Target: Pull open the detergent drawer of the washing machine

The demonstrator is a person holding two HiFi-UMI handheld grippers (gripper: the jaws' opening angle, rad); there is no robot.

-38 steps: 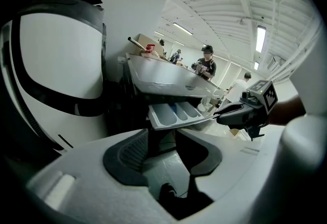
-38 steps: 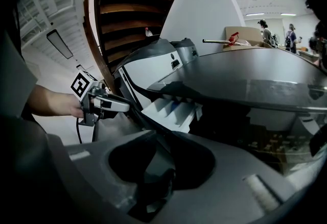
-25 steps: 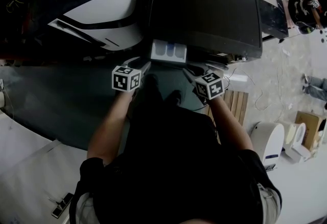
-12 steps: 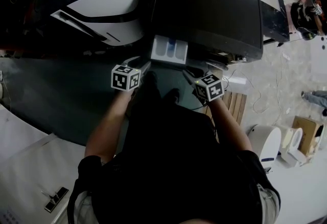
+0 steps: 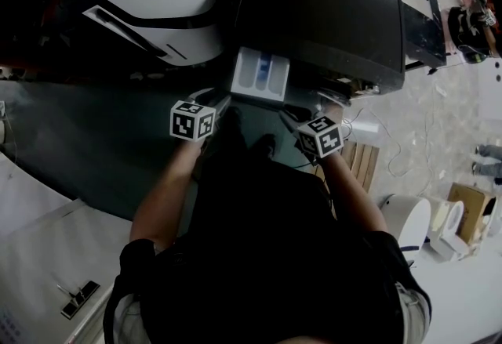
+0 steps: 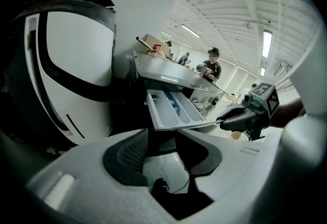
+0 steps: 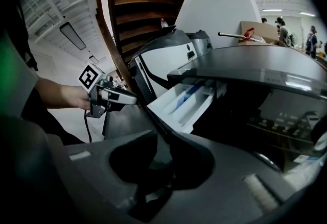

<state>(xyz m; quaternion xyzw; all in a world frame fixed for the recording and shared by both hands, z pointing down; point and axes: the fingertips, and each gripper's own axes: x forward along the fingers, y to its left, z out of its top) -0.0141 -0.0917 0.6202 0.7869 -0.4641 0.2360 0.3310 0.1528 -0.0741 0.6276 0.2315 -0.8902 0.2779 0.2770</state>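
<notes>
A: Where's the drawer?
B: Dead ahead of you, at 12 o'clock. The drawer (image 5: 261, 74) juts out of the front of the washer (image 5: 321, 5) at its left end. You can see its white tray, with a blue compartment down the middle.
A: My left gripper?
B: Your left gripper (image 6: 162, 136) sits at 7 o'clock of the drawer's front. Its jaws stand spread, with the front lip just above their tips. I can't tell whether either one touches it.
A: And the right?
B: Your right gripper (image 7: 164, 137) is at 5 o'clock of the drawer, at its front right corner. Its jaws are drawn in on the thin dark edge of the front, pinching it.
A: What's next door?
B: A white machine (image 5: 169, 13) at 9 o'clock of the washer, just beside it.
</notes>
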